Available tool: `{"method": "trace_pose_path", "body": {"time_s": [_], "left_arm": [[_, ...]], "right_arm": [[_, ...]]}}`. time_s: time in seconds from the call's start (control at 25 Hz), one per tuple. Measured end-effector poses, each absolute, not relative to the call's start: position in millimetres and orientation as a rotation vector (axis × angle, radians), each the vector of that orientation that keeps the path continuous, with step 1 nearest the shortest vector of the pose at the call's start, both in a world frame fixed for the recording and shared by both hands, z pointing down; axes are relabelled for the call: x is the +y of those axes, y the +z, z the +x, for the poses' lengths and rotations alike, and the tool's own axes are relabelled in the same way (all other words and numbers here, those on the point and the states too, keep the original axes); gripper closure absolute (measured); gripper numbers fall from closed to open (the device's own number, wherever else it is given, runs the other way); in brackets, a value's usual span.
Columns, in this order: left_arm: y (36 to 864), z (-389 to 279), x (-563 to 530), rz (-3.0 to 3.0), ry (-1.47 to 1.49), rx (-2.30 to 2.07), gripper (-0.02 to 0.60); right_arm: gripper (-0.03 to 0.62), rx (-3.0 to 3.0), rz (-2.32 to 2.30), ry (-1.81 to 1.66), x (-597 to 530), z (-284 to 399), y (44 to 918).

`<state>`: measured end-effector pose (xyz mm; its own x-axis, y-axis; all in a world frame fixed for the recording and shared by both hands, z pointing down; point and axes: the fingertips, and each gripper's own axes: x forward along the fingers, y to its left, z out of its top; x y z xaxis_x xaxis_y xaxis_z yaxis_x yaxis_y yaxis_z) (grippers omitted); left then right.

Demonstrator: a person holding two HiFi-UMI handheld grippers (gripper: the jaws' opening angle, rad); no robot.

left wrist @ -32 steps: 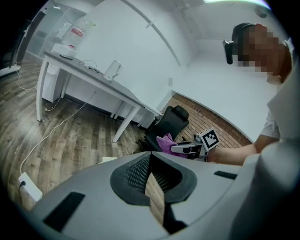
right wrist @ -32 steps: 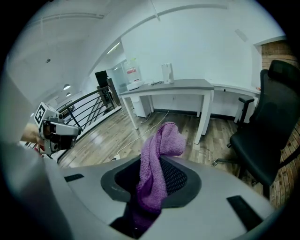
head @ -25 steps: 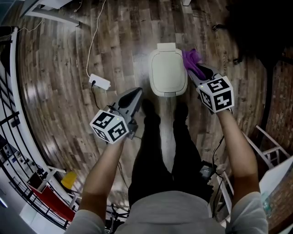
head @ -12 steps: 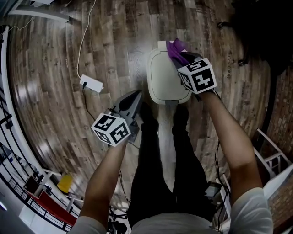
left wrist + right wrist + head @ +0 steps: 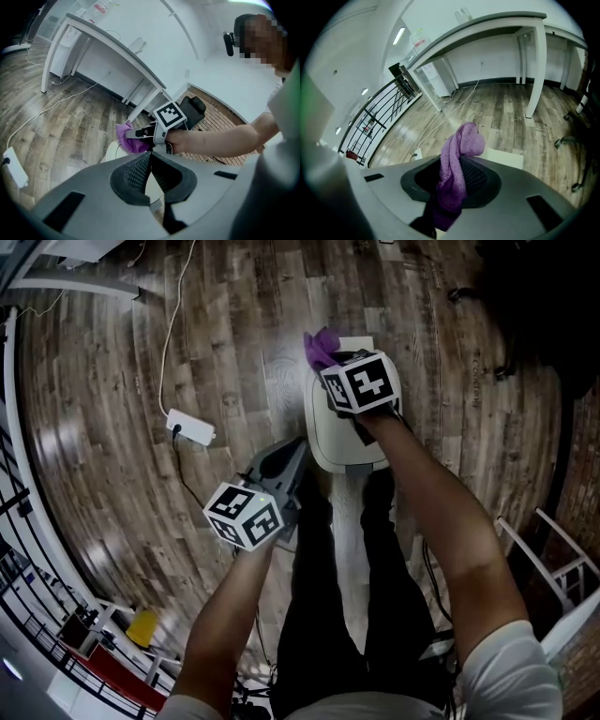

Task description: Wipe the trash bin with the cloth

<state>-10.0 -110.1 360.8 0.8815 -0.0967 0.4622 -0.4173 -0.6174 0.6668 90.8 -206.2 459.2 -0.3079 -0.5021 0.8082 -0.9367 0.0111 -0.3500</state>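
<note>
Right claw [image 5: 457, 177] pinches bunched purple cloth [image 5: 458, 150] over the cream bin [image 5: 328, 434].

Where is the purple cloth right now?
In the head view, the purple fuzzy cloth is clamped in the right claw, at the far left corner of the white plastic trash bin.

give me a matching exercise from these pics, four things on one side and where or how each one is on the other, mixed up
1 purple cloth
2 trash bin
3 left tongs
4 power strip

a shut, empty
b lid down, cloth at its far edge
c clamped in the right tongs
d lying on the floor, left of the bin

Pairs: 1-c, 2-b, 3-a, 4-d
</note>
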Motion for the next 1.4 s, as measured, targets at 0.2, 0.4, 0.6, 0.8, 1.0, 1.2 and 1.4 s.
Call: {"method": "trace_pose_path", "body": {"time_s": [0.2,0.4,0.6,0.8,1.0,1.2,1.4], "left_arm": [[366,3,-105,2.200,0.490,-0.344,0.578],[367,12,-102,2.205,0.500,-0.321,0.577],[369,20,-101,2.214,0.508,-0.304,0.577],[368,25,-97,2.215,0.511,-0.295,0.577],[366,26,-93,2.218,0.518,-0.291,0.577],[370,22,-91,2.218,0.537,-0.305,0.577],[375,14,-91,2.206,0.550,-0.321,0.578]], "right_arm": [[0.488,-1.765,1.486,1.250,-193,115,472],[0.488,-1.710,1.532,1.240,-178,146,475],[0.488,-1.689,1.544,1.196,-167,170,471],[0.488,-1.603,1.516,1.118,-141,204,479],[0.488,-1.458,1.527,1.088,-111,241,483],[0.488,-1.353,1.551,1.088,-87,267,470],[0.488,-1.410,1.574,1.086,-88,251,460]]}}
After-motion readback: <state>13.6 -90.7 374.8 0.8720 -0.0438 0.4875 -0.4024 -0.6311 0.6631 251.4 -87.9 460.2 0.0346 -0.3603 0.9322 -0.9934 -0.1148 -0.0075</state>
